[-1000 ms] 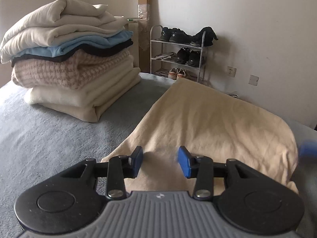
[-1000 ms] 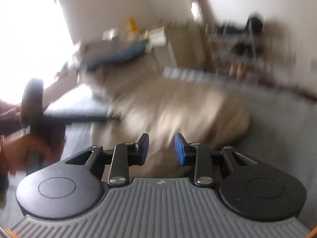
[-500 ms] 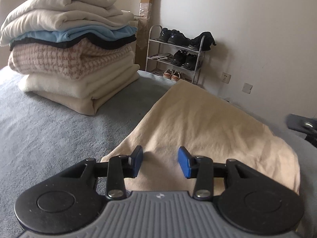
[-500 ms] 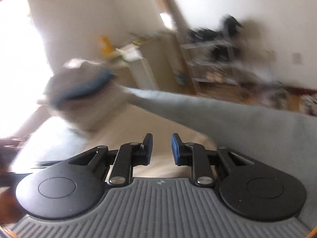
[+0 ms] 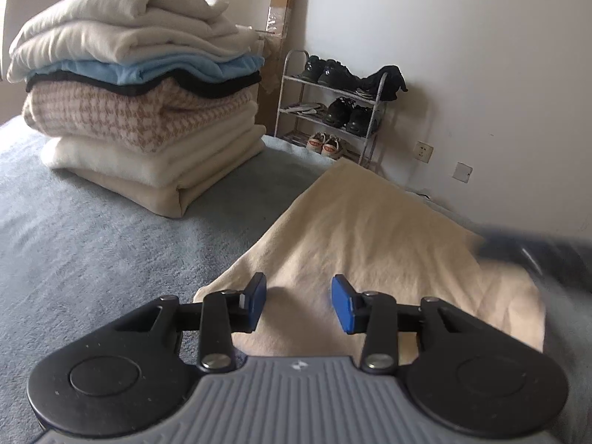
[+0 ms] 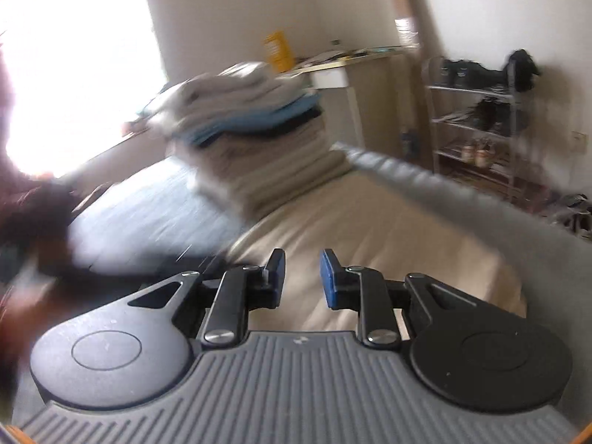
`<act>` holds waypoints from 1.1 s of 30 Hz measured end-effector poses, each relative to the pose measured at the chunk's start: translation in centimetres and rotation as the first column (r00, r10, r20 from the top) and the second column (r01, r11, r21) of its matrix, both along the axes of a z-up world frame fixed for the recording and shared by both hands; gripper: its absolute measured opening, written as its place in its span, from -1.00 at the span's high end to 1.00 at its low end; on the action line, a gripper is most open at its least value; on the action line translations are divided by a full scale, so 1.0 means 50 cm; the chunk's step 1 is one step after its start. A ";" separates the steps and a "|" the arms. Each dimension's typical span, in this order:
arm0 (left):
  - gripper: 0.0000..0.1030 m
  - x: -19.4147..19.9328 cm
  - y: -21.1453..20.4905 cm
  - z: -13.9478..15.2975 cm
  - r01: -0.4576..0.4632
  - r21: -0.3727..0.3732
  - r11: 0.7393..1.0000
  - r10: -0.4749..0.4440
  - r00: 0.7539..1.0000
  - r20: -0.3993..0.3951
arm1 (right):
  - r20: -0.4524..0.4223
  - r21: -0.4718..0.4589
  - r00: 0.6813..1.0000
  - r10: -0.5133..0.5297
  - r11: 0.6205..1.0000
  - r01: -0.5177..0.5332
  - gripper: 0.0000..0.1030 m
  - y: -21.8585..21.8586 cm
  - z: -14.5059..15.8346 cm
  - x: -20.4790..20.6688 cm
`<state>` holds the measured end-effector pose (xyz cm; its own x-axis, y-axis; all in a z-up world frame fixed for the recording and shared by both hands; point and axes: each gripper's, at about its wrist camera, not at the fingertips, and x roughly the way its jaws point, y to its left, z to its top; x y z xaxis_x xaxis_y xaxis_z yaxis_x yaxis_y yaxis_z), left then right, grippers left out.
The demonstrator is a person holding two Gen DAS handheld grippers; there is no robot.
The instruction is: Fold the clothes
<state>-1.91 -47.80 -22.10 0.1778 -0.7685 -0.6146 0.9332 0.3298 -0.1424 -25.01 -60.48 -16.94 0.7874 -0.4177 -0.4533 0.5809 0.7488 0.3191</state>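
Observation:
A cream cloth (image 5: 370,236) lies spread flat on the grey bedspread (image 5: 92,244). My left gripper (image 5: 299,301) hovers over its near left corner, open, with nothing between the blue pads. A dark blurred shape (image 5: 518,255) sits at the cloth's right edge; what it is I cannot tell. In the blurred right wrist view, my right gripper (image 6: 302,277) stands above the same cloth (image 6: 370,229). Its jaws are narrow but apart, and no fabric is between them.
A tall stack of folded clothes (image 5: 140,111) stands on the bed at the back left, also in the right wrist view as the stack (image 6: 266,140). A shoe rack (image 5: 333,118) lines the wall beyond the bed. A person's sleeve (image 6: 22,222) blurs the left edge.
The right gripper's jaws have narrowed and its view has swung across the bed. A dark blur has come in at the cloth's right edge in the left view. The left gripper stays in place.

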 end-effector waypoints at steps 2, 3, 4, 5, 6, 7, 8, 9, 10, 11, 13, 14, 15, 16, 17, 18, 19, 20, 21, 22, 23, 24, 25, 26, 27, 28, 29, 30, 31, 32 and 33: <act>0.20 -0.002 0.012 0.001 -0.024 -0.012 1.000 0.024 1.000 -0.017 | -0.018 0.060 0.999 -0.034 0.998 0.035 0.60 -0.052 -0.006 0.041; 0.19 -0.003 0.017 0.002 -0.036 -0.018 0.999 0.035 0.999 -0.025 | -0.034 0.078 0.998 -0.046 0.996 0.049 0.60 -0.075 -0.013 0.064; 0.12 -0.006 0.023 0.003 -0.044 -0.025 0.999 0.043 0.998 -0.037 | -0.061 0.095 0.997 -0.046 0.994 0.051 0.60 -0.090 -0.027 0.085; 0.04 -0.009 0.029 0.003 -0.049 -0.028 0.998 0.047 0.998 -0.049 | -0.114 0.116 0.993 -0.033 0.992 0.046 0.60 -0.098 -0.052 0.114; 0.01 -0.013 0.032 0.003 -0.047 -0.021 0.999 0.046 0.997 -0.056 | -0.170 0.138 0.985 -0.017 0.990 0.041 0.61 -0.104 -0.079 0.144; -0.02 -0.020 0.034 0.003 -0.039 -0.006 0.999 0.039 0.998 -0.049 | -0.199 0.128 0.980 -0.012 0.991 0.038 0.61 -0.099 -0.086 0.153; -0.08 -0.030 0.034 0.003 -0.027 0.009 1.000 0.027 0.999 -0.025 | -0.221 0.110 0.975 -0.011 0.993 0.036 0.61 -0.092 -0.088 0.158; -0.11 -0.040 0.033 0.006 -0.003 0.026 1.000 0.002 1.000 0.012 | -0.219 0.102 0.976 -0.015 0.994 0.038 0.58 -0.079 -0.076 0.149; -0.12 -0.049 0.032 0.009 0.025 0.045 0.999 -0.027 0.998 0.053 | -0.201 0.091 0.980 -0.008 0.996 0.027 0.58 -0.055 -0.058 0.133; -0.12 -0.055 0.030 0.014 0.049 0.061 0.997 -0.054 0.995 0.084 | -0.179 0.078 0.984 0.001 0.997 0.013 0.58 -0.029 -0.039 0.116; -0.12 -0.052 0.023 0.030 0.082 0.090 0.993 -0.091 0.990 0.104 | -0.150 0.015 0.988 0.017 1.000 -0.015 0.58 0.037 0.000 0.072; -0.12 -0.046 0.020 0.042 0.087 0.103 0.991 -0.099 0.989 0.111 | -0.147 -0.008 0.989 0.027 1.000 -0.029 0.58 0.073 0.012 0.048; -0.12 -0.038 0.016 0.055 0.091 0.115 0.989 -0.105 0.987 0.120 | -0.153 -0.006 0.987 0.046 0.999 -0.048 0.58 0.103 0.010 0.028; -0.12 -0.031 0.012 0.069 0.095 0.128 0.987 -0.111 0.985 0.129 | -0.161 0.000 0.985 0.067 0.998 -0.068 0.58 0.131 0.006 0.010; -0.12 -0.023 0.008 0.083 0.098 0.140 0.985 -0.117 0.983 0.138 | -0.180 0.018 0.979 0.098 0.995 -0.096 0.57 0.150 -0.008 0.001; -0.12 -0.018 0.005 0.100 0.111 0.151 0.982 -0.135 0.978 0.158 | -0.222 0.039 0.967 0.125 0.992 -0.119 0.57 0.167 -0.031 0.000; -0.12 -0.013 0.002 0.118 0.128 0.162 0.979 -0.157 0.970 0.183 | -0.268 0.061 0.952 0.151 0.988 -0.140 0.56 0.184 -0.056 0.001; -0.12 -0.010 0.000 0.138 0.145 0.171 0.975 -0.180 0.961 0.212 | -0.289 0.064 0.946 0.150 0.989 -0.137 0.56 0.190 -0.056 0.006; -0.12 -0.008 -0.001 0.158 0.161 0.180 0.970 -0.203 0.949 0.241 | -0.303 0.062 0.942 0.142 0.990 -0.129 0.56 0.194 -0.050 0.012; -0.13 -0.007 -0.001 0.179 0.181 0.189 0.965 -0.228 0.937 0.265 | -0.318 0.060 0.938 0.135 0.991 -0.122 0.56 0.198 -0.045 0.018; -0.15 -0.007 0.002 0.201 0.203 0.194 0.960 -0.253 0.925 0.285 | -0.333 0.058 0.934 0.128 0.992 -0.115 0.54 0.202 -0.039 0.024; -0.17 -0.006 0.010 0.225 0.215 0.184 0.959 -0.262 0.919 0.295 | -0.315 0.056 0.942 0.114 0.993 -0.101 0.55 0.202 -0.011 0.025; -0.21 -0.004 0.020 0.248 0.222 0.167 0.961 -0.264 0.917 0.300 | -0.289 0.054 0.952 0.098 0.995 -0.086 0.55 0.201 0.023 0.025; -0.25 -0.003 0.029 0.272 0.229 0.150 0.962 -0.265 0.914 0.306 | -0.262 0.052 0.961 0.082 0.996 -0.071 0.55 0.200 0.057 0.025; -0.26 0.001 0.044 0.295 0.235 0.119 0.965 -0.260 0.920 0.294 | -0.240 0.029 0.969 0.057 0.998 -0.052 0.55 0.202 0.098 0.024; -0.27 0.007 0.061 0.318 0.240 0.078 0.968 -0.253 0.929 0.269 | -0.218 0.002 0.975 0.030 1.000 -0.030 0.55 0.206 0.140 0.023; -0.27 0.017 0.080 0.343 0.245 0.031 0.969 -0.245 0.938 0.245 | -0.195 -0.024 0.981 0.004 1.000 -0.008 0.55 0.210 0.182 0.022; -0.27 0.028 0.100 0.370 0.248 -0.017 0.969 -0.238 0.945 0.224 | -0.176 -0.056 0.984 -0.029 0.998 0.019 0.55 0.217 0.223 0.020; -0.27 0.040 0.122 0.398 0.239 -0.059 0.969 -0.220 0.948 0.228 | -0.158 -0.100 0.985 -0.067 0.994 0.052 0.55 0.228 0.263 0.018; -0.27 0.052 0.144 0.427 0.225 -0.097 0.970 -0.196 0.950 0.244 | -0.140 -0.156 0.984 -0.112 0.984 0.090 0.54 0.243 0.307 0.016; -0.28 0.065 0.167 0.455 0.211 -0.136 0.968 -0.171 0.951 0.259 | -0.123 -0.201 0.981 -0.151 0.972 0.124 0.54 0.252 0.345 0.018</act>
<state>1.35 -39.47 0.66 0.1463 -0.8872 -0.4376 0.9892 0.1332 0.0607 -24.12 -47.89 0.33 0.6522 -0.6071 -0.4539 0.7108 0.6978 0.0881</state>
